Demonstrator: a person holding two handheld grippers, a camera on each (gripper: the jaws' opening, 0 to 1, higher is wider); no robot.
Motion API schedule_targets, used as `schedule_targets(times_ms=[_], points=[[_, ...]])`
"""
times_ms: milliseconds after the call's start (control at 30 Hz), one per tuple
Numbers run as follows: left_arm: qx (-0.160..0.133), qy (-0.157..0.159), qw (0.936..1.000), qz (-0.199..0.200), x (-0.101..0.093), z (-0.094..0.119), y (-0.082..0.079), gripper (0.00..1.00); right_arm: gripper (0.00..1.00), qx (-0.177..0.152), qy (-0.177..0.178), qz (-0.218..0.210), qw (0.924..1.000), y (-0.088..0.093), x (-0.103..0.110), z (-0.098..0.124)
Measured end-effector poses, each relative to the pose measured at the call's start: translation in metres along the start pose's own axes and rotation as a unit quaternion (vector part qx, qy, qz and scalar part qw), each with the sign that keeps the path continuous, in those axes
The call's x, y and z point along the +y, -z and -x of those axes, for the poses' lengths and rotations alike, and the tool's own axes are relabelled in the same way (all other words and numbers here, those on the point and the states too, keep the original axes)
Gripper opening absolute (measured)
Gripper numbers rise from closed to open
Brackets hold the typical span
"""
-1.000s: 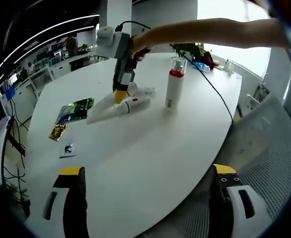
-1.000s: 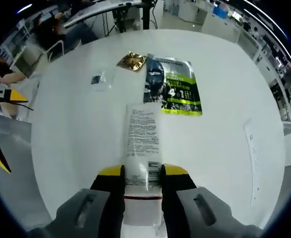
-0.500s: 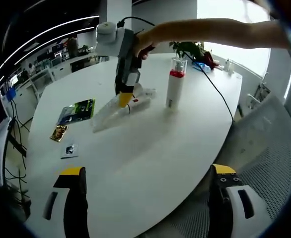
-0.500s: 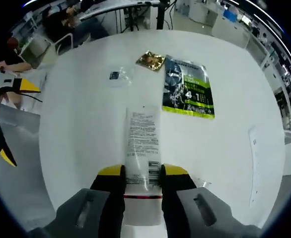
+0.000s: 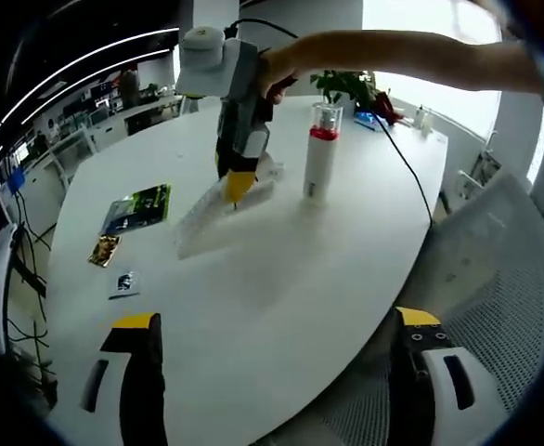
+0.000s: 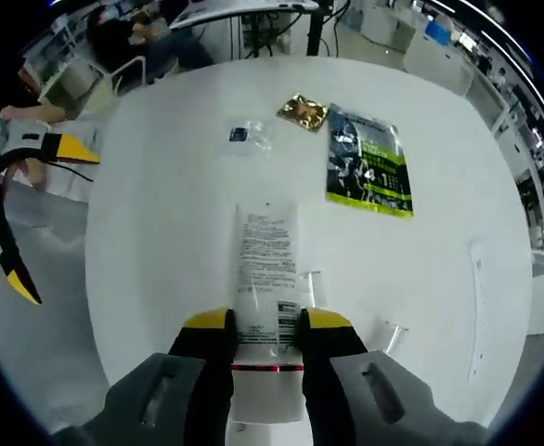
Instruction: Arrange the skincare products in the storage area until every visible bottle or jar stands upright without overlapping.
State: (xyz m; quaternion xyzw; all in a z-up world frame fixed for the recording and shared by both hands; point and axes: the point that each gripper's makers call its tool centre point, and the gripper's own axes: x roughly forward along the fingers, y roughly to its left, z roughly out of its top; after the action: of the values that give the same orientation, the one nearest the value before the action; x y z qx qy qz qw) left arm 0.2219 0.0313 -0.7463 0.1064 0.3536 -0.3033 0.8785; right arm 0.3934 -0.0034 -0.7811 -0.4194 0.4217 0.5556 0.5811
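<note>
Bright, even light. In left gripper view daylight from blown-out windows beyond far edge of the round white tabletop (image 5: 281, 279); soft shadows. Ceiling strip lights at upper left, bkgd dim there. Strong fisheye bending at edges. Right gripper view: sharp centre, tabletop glare mild, periphery smeared.

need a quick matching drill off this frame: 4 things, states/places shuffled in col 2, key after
Column 1
1. white tube
2. bottle with red band
3. green sachet
4. left gripper

Column 2
A. standing upright on the white table
B. clamped between the right gripper jaws, lifted off the table
C. jaws wide apart, holding nothing
D. lying flat on the table beside a small gold packet

Pairs: 1-B, 2-A, 3-D, 4-C
</note>
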Motion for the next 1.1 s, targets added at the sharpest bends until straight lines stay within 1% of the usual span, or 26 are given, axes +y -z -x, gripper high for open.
schedule_targets(times_ms=[33,67,100,133,200,233,267,333,400,567,633,700,733,767,800,867,933,1000,1100], points=[[0.003,-0.006,1.0,-0.003,0.001,0.0,0.0,0.94,0.27,0.0,0.0,0.0,1.0,0.0,0.001,0.0],[0.025,-0.02,0.9989,-0.034,0.005,0.001,0.004,0.94,0.27,-0.002,-0.001,0.002,1.0,-0.001,0.002,0.0],[0.035,-0.024,0.9973,-0.06,0.005,0.0,0.004,0.95,0.27,-0.003,-0.001,0.002,1.0,-0.001,0.003,0.0],[0.033,-0.022,0.9976,-0.056,0.002,-0.002,0.003,0.96,0.27,-0.004,-0.001,0.003,1.0,-0.002,0.009,0.0],[0.03,-0.017,0.9979,-0.055,0.001,-0.003,0.001,0.96,0.27,-0.004,-0.003,0.003,1.0,-0.001,0.013,-0.001],[0.024,-0.01,0.9982,-0.055,-0.001,-0.002,-0.003,0.96,0.27,-0.005,-0.004,0.004,1.0,-0.001,0.015,-0.001],[0.019,-0.007,0.9983,-0.054,0.0,-0.001,-0.006,0.96,0.27,-0.006,-0.004,0.004,1.0,0.0,0.016,0.0],[0.018,-0.009,0.9981,-0.058,0.002,0.001,-0.009,0.96,0.27,-0.006,-0.006,0.007,0.9999,0.001,0.022,0.0],[0.023,-0.013,0.9971,-0.071,0.008,0.002,-0.011,0.96,0.27,-0.006,-0.005,0.012,0.9999,0.001,0.026,0.001],[0.035,-0.012,0.9955,-0.088,0.024,-0.004,-0.011,0.96,0.27,-0.009,-0.01,0.012,0.9998,0.001,0.032,0.002],[0.04,-0.018,0.9945,-0.095,0.033,-0.007,-0.008,0.96,0.27,-0.008,-0.014,0.012,0.9998,-0.001,0.027,-0.001],[0.037,-0.023,0.9939,-0.101,0.042,-0.013,-0.007,0.96,0.27,-0.008,-0.019,0.012,0.9997,-0.001,0.028,-0.001],[0.024,-0.025,0.995,-0.094,0.046,-0.017,-0.009,0.95,0.27,-0.011,-0.02,0.012,0.9997,-0.002,0.03,0.0],[0.021,-0.025,0.9954,-0.091,0.046,-0.018,-0.01,0.95,0.27,-0.012,-0.019,0.014,0.9997,-0.002,0.031,0.0],[0.008,-0.024,0.9966,-0.078,0.048,-0.022,-0.012,0.94,0.27,-0.013,-0.018,0.016,0.9996,-0.002,0.031,0.001],[-0.006,-0.03,0.9966,-0.076,0.054,-0.026,-0.015,0.9,0.27,-0.013,-0.017,0.016,0.9996,-0.002,0.033,0.002],[-0.006,-0.044,0.9952,-0.087,0.057,-0.031,-0.014,0.87,0.27,-0.016,-0.021,0.013,0.9996,-0.001,0.037,0.003],[-0.001,-0.045,0.9943,-0.097,0.061,-0.037,-0.01,0.85,0.27,-0.016,-0.024,0.014,0.9995,-0.001,0.038,0.003],[-0.007,-0.049,0.9931,-0.106,0.068,-0.044,-0.012,0.79,0.27,-0.017,-0.024,0.013,0.9995,-0.001,0.039,0.003]])
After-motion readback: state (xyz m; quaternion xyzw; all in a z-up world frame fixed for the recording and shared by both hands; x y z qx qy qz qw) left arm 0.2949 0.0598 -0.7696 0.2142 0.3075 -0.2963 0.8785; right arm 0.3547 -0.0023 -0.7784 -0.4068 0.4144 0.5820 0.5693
